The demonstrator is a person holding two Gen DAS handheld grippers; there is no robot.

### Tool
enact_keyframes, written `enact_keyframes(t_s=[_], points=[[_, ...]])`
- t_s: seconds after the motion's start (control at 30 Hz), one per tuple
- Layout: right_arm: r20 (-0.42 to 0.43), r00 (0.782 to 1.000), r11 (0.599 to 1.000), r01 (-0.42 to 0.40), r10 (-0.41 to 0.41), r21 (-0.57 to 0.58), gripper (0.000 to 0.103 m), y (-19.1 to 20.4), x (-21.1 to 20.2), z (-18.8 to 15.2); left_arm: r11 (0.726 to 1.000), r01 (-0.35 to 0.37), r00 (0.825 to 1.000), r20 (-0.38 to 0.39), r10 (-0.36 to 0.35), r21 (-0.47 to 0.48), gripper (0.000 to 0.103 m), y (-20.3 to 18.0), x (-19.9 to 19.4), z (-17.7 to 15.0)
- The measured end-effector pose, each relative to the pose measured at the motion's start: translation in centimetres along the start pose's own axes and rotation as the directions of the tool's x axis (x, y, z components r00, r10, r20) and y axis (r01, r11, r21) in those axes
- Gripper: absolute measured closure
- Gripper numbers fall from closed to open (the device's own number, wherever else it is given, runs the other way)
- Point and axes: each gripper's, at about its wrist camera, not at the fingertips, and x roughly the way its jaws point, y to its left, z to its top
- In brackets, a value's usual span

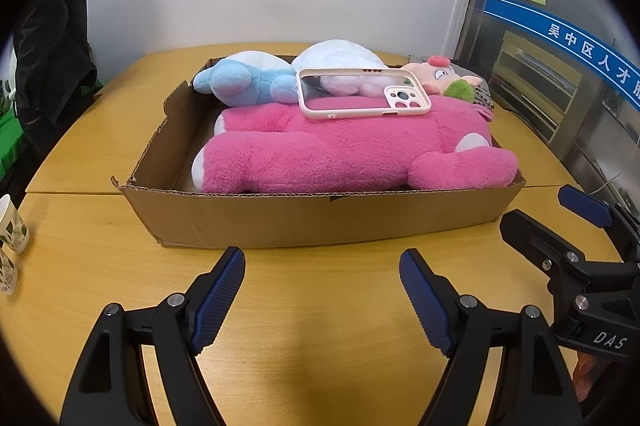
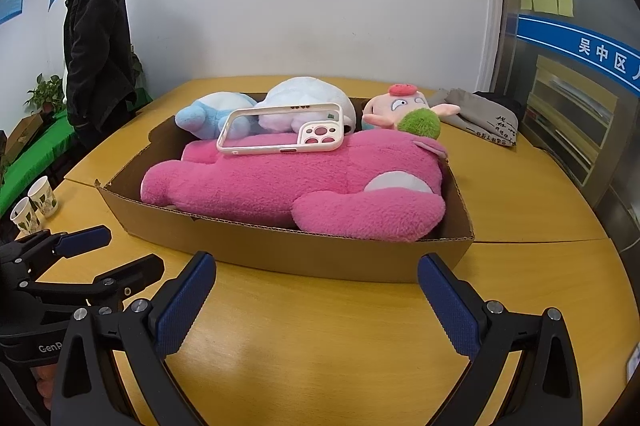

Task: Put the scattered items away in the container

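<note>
While I hover short of the box: both tools empty
Left gripper (image 1: pixel 322 300): jaws wide
Right gripper (image 2: pixel 316 304): jaws wide
Cardboard box (image 1: pixel 320 218): holds pink plush (image 1: pixel 340 150), blue plush (image 1: pixel 240 82), pig doll (image 2: pixel 400 108), phone case (image 1: pixel 362 94) on top
Left over: nothing loose near me; I judge tidying done

At frame centre the cardboard box (image 2: pixel 288 254) held a pink plush (image 2: pixel 280 182) topped by a phone case (image 2: pixel 280 128), while the right gripper (image 2: pixel 316 300) gaped empty below.

Bright, even indoor light, soft shadows, sharp centre, strong fisheye bending and black vignetted corners.
</note>
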Motion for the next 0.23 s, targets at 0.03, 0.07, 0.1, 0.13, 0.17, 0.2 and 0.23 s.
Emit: enact_keyframes(t_s=[0.03, 0.07, 0.1, 0.13, 0.17, 0.2, 0.23], points=[[-0.001, 1.000, 1.000, 0.000, 0.000, 0.000, 0.001, -0.01, 0.03, -0.04, 1.000, 0.001, 1.000, -0.001, -0.001, -0.002, 0.023, 0.03, 0.00, -0.03], [-0.004, 1.000, 1.000, 0.000, 0.000, -0.001, 0.001, 0.00, 0.08, -0.08, 1.000, -0.012, 1.000, -0.003, 0.012, -0.003, 0.023, -0.01, -0.04, -0.11], [-0.005, 1.000, 1.000, 0.001, -0.001, -0.002, 0.001, 0.01, 0.11, -0.12, 1.000, -0.027, 1.000, -0.004, 0.027, -0.003, 0.023, -0.05, -0.08, -0.18], [-0.005, 1.000, 1.000, 0.000, 0.000, -0.002, 0.001, 0.01, 0.10, -0.14, 0.999, -0.042, 0.999, -0.006, 0.042, -0.003, 0.023, -0.09, -0.12, -0.26], [-0.005, 1.000, 1.000, -0.002, 0.002, -0.002, 0.001, 0.01, 0.06, -0.15, 0.999, -0.044, 0.999, -0.008, 0.044, 0.000, 0.023, -0.12, -0.07, -0.31], [-0.005, 1.000, 1.000, -0.002, 0.002, -0.001, 0.001, -0.02, 0.04, -0.17, 0.999, -0.040, 0.999, -0.011, 0.040, 0.002, 0.023, -0.15, 0.00, -0.35], [-0.005, 1.000, 1.000, -0.001, 0.001, 0.000, 0.001, -0.06, 0.03, -0.19, 0.999, -0.035, 0.999, -0.014, 0.035, 0.004, 0.023, -0.19, 0.08, -0.40]])
